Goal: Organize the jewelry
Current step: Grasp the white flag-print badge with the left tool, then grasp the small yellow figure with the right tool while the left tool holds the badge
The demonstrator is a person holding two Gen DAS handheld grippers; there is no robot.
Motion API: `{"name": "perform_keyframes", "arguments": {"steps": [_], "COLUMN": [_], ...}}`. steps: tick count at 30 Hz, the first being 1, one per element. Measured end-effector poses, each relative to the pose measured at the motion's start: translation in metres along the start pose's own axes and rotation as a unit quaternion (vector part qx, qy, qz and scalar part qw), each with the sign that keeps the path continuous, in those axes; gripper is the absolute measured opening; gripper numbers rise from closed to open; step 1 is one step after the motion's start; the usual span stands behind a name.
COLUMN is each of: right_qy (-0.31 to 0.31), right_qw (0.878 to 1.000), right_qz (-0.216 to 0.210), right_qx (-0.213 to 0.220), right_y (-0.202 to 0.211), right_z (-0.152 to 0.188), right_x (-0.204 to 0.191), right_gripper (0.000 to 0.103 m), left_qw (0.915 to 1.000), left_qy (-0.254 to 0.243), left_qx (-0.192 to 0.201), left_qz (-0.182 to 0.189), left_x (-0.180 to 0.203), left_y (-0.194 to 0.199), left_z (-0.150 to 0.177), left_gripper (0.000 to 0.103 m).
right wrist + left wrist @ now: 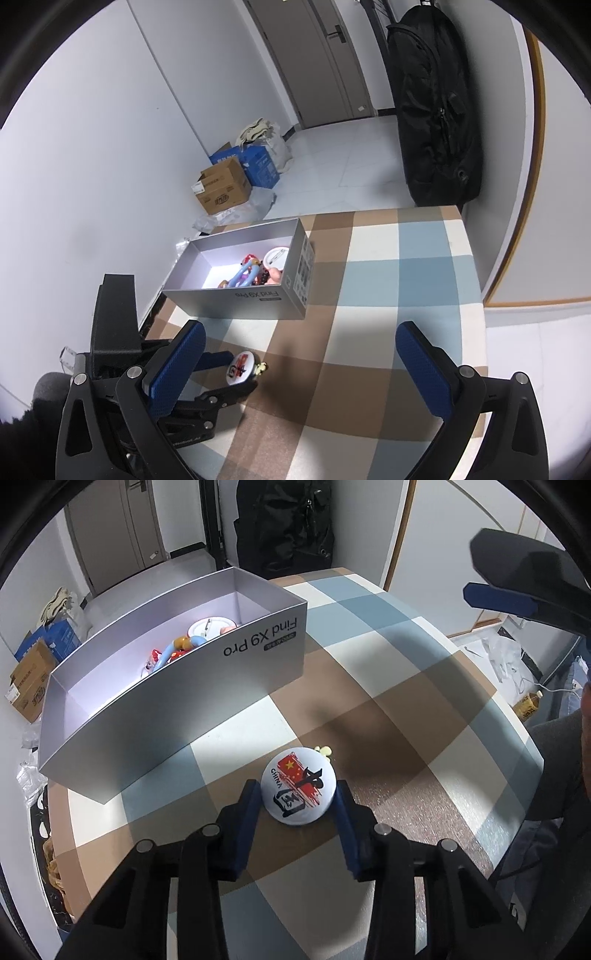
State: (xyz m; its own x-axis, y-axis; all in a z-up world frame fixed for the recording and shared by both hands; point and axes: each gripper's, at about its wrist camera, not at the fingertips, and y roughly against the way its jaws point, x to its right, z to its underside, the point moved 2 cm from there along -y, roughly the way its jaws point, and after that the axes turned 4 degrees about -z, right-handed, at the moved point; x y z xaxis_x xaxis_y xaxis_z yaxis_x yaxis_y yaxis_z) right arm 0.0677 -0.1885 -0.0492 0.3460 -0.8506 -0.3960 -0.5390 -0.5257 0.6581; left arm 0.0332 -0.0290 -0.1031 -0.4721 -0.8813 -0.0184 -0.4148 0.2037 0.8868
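A round white badge (298,785) with a red flag print lies on the checked tablecloth (388,657). My left gripper (298,794) has its blue fingers (250,805) pressed against both sides of the badge. A small yellow trinket (324,751) lies just beyond it. The grey "Find X9 Pro" box (266,646) stands behind, holding a blue looped piece, beads and another white badge (210,627). My right gripper (301,363) is open and empty, high above the table; the badge (242,366) and left gripper (236,369) show below its left finger.
The grey box (258,302) sits near the table's far left edge. A black bag (436,110) leans on the wall beyond the table. Cardboard and blue boxes (225,188) lie on the floor. The person's body is at the right (569,760).
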Motion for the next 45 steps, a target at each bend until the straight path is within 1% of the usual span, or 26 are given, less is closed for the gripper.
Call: {"name": "perform_keyframes", "arguments": {"steps": [5,8,10,12,14,16,19,20,24,28,31,33,34,36,38,39,41,43,45], "right_qy": [0.004,0.002,0.0,-0.003,-0.005,-0.005,0.001,0.004,0.008,0.02,0.033,0.047,0.056,0.073,0.094,0.103,0.115,0.125,0.13], "right_qw": [1.0,1.0,1.0,1.0,1.0,0.999,0.999,0.999,0.999,0.998,0.996,0.995,0.994,0.992,0.989,0.987,0.985,0.982,0.981], "right_qz": [0.003,0.006,0.009,0.014,0.017,0.021,0.022,0.023,0.021,0.022,0.022,0.021,0.019,0.018,0.02,0.023,0.025,0.03,0.034], "right_qx": [-0.002,-0.006,-0.01,-0.017,-0.023,-0.033,-0.045,-0.047,-0.049,-0.06,-0.074,-0.084,-0.091,-0.103,-0.115,-0.121,-0.129,-0.136,-0.14], "right_y": [-0.001,-0.003,-0.005,-0.009,-0.013,-0.018,-0.025,-0.027,-0.031,-0.04,-0.048,-0.052,-0.055,-0.061,-0.067,-0.07,-0.075,-0.08,-0.084], "right_z": [0.002,0.003,0.004,0.006,0.008,0.01,0.013,0.013,0.013,0.015,0.018,0.021,0.023,0.027,0.032,0.035,0.04,0.043,0.045], "right_x": [-0.002,-0.001,0.001,0.003,0.004,0.004,0.001,0.0,-0.005,-0.013,-0.02,-0.026,-0.03,-0.037,-0.044,-0.047,-0.051,-0.054,-0.055], "right_gripper": [0.103,0.103,0.103,0.103,0.103,0.103,0.103,0.103,0.103,0.103,0.102,0.097,0.091,0.084,0.074,0.072,0.062,0.059,0.053], "left_qw": [0.9998,0.999,0.9987,0.9981,0.9974,0.9976,0.9969,0.9965,0.994,0.9918,0.9851,0.982,0.9814,0.9812,0.9801,0.9796,0.9794,0.9802,0.98], "left_qy": [0.015,0.034,0.041,0.051,0.061,0.061,0.068,0.073,0.098,0.121,0.164,0.179,0.182,0.185,0.19,0.192,0.191,0.187,0.187], "left_qx": [-0.006,-0.008,-0.006,-0.005,-0.003,-0.003,-0.002,0.0,0.012,0.012,-0.002,0.0,0.002,0.004,0.005,0.007,0.014,0.023,0.031], "left_qz": [0.015,0.028,0.029,0.033,0.037,0.032,0.04,0.04,0.046,0.041,0.052,0.061,0.06,0.055,0.058,0.058,0.064,0.06,0.061], "left_x": [-0.004,-0.008,-0.01,-0.014,-0.017,-0.016,-0.019,-0.02,-0.028,-0.038,-0.051,-0.057,-0.058,-0.06,-0.061,-0.062,-0.062,-0.061,-0.06], "left_y": [0.002,0.003,0.005,0.009,0.012,0.01,0.009,0.01,0.014,0.011,0.003,0.003,0.003,0.003,0.004,0.005,0.01,0.016,0.022], "left_z": [-0.002,-0.001,-0.001,-0.002,-0.002,-0.003,-0.003,-0.003,-0.003,-0.003,-0.001,0.0,0.0,-0.001,-0.001,-0.002,-0.003,-0.003,-0.003], "left_gripper": [0.034,0.032,0.029,0.023,0.021,0.02,0.018,0.016,0.007,0.004,0.003,0.003,0.003,0.003,0.003,0.003,0.003,0.003,0.003]}}
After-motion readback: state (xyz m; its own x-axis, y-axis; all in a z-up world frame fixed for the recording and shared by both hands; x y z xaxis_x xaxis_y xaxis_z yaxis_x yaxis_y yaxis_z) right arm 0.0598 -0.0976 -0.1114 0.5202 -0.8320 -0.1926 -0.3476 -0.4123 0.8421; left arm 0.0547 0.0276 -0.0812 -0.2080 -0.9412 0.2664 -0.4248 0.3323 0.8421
